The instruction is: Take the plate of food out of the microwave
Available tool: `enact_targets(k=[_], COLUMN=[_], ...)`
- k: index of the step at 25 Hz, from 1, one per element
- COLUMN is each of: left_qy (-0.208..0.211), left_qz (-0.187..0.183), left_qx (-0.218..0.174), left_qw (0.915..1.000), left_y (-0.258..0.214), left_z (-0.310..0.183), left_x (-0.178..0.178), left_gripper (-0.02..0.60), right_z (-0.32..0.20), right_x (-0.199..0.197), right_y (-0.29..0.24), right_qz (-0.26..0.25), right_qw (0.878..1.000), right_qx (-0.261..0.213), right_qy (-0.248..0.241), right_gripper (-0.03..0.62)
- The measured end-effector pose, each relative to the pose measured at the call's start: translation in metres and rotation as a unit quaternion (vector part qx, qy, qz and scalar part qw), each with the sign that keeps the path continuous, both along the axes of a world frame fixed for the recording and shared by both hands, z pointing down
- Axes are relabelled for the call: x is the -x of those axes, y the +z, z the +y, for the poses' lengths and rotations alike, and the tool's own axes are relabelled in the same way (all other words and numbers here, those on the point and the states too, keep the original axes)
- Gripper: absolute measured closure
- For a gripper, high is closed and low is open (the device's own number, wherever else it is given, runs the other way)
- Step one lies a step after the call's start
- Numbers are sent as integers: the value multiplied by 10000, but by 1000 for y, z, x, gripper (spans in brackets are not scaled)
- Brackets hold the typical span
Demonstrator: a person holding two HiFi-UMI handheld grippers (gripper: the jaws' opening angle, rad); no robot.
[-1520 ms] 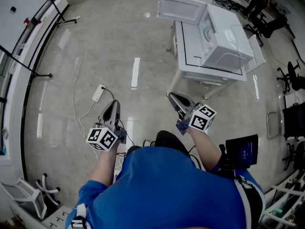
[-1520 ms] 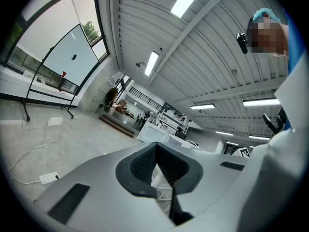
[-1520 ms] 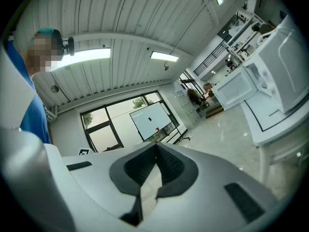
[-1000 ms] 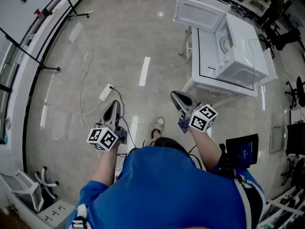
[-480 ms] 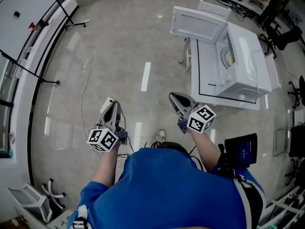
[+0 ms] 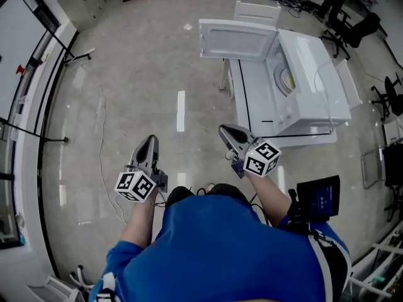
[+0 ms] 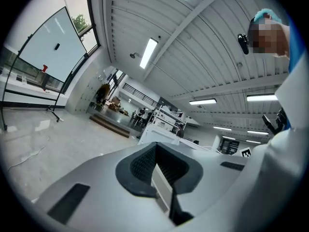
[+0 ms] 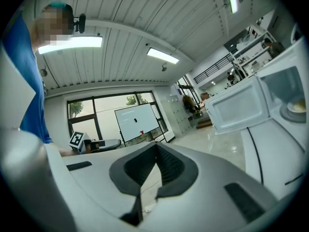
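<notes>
2 things shape the way ahead of us: a white table point(image 6: 252, 102) on our right, and a glossy floor point(image 6: 138, 74) running between it and us. A thin cable point(image 6: 99, 150) trails over the floor on our left. A whiteboard point(image 7: 50, 45) on a black stand is farther off on that side. Black chairs point(image 6: 360, 25) crowd the far right corner, and a dark screen point(image 6: 320, 198) sits by our right elbow.

The microwave point(image 6: 312, 74) stands on the table with its door point(image 6: 238, 41) swung wide open, toward the left in the head view. Inside the cavity we see the plate of food point(image 6: 286, 78), pale with something yellowish on it. The right gripper view catches it too, at its far right edge. The plate lies well apart from both grippers. It is ahead and to the right of the right gripper point(image 6: 223, 129), with the near edge of the table between them. The left gripper point(image 6: 151, 138) is farther off, over bare floor.

We hold both grippers out in front of our chest, forearms reaching forward and marker cubes nearest us. Both point roughly level. The right one angles toward the table, and the left one points straight ahead. In each gripper view the 2 jaw tips are pressed together, with nothing pinched between them.
</notes>
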State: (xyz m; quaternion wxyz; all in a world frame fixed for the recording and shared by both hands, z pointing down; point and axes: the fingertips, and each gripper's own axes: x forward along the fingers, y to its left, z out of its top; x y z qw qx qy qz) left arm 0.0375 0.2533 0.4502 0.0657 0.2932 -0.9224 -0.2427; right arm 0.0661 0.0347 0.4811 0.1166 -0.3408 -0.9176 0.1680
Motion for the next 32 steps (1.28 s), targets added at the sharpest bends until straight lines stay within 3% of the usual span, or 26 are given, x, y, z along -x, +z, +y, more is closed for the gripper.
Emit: enact_targets(k=[7,15,25,32], left_qy=[687,1580,2533,3235], left_qz=[-24,-79,-16,99], left_qx=[-37,-31,-34,-7], left_qw=[9976,9874,9674,9462], left_y=[2,-6,2,17], left_z=[-32,-51,-58,-88], left_x=[62,143,219,241], left_gripper=[571,571,571,571], right_z=[-22,-26,-12,-21], right_x=[35,85,128,126], right_y=[1,-9,-5,14], right_qz=[9,2,50,111], right_qw=[9982,9895,9706,9508], right_qx=[-63,-71,-64,-21], right_qy=[602,1441,2406,3095], right_gripper=[602,600,602,602])
